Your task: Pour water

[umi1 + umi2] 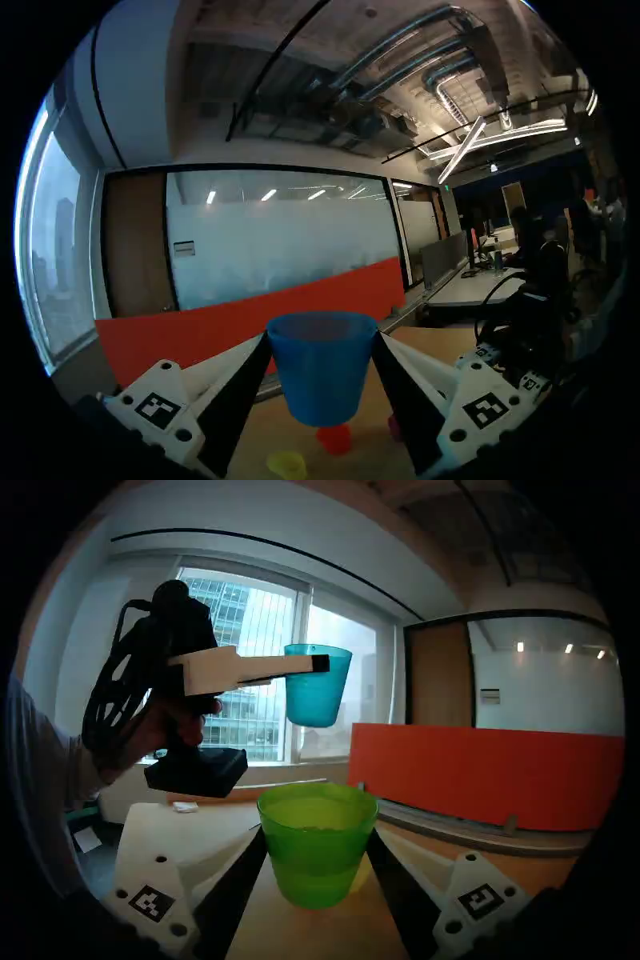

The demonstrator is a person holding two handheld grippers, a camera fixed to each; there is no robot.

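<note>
Two cups are held, one in each gripper. The right gripper (pixel 318 832) clamps the green cup (pixel 318 856) upright, probably to receive. The left gripper (pixel 322 348) clamps the blue cup (pixel 320 376) upright, above and beyond it, likely ready to tip. Below its fingers a red cup (pixel 334 438) and a yellow cup (pixel 286 464) stand on the table (pixel 256 432). Nothing blocks the pour.

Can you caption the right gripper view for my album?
Right gripper grips a green cup; left gripper holds a blue cup above.
</note>
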